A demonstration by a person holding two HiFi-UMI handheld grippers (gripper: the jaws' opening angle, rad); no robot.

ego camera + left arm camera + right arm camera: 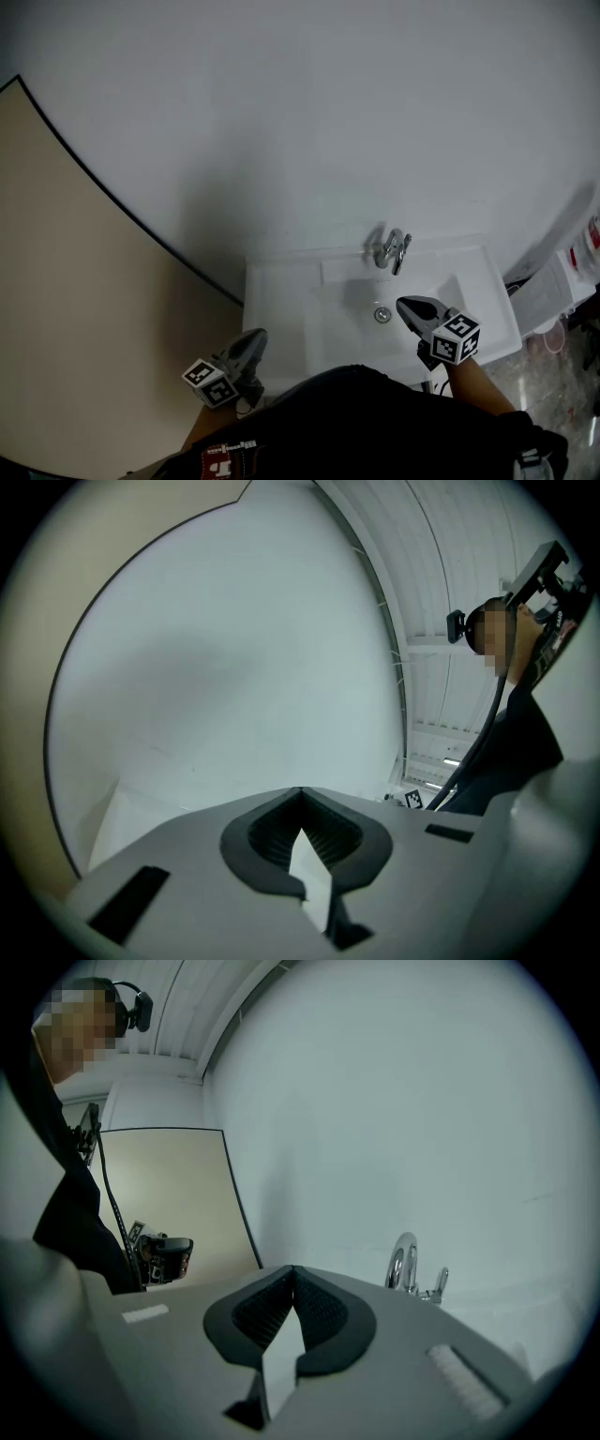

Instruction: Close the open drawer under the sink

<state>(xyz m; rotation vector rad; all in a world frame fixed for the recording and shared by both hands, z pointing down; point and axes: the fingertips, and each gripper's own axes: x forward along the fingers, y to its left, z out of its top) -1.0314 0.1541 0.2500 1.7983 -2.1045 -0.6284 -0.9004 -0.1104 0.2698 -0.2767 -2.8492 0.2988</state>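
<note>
The white sink (281, 281) stands against a white wall (300, 112), with a chrome tap (392, 251) at its back edge. The left tool (256, 337) is at the front left corner of the sink; its jaws are together and nothing is between them. The right tool (406, 305) is above the basin, just right of the drain (382, 315), and points toward the tap; its jaws are also together and empty. The drawer below the sink shows in no view. It seems hidden under the sink's front edge and the person's dark clothing (356, 422).
</note>
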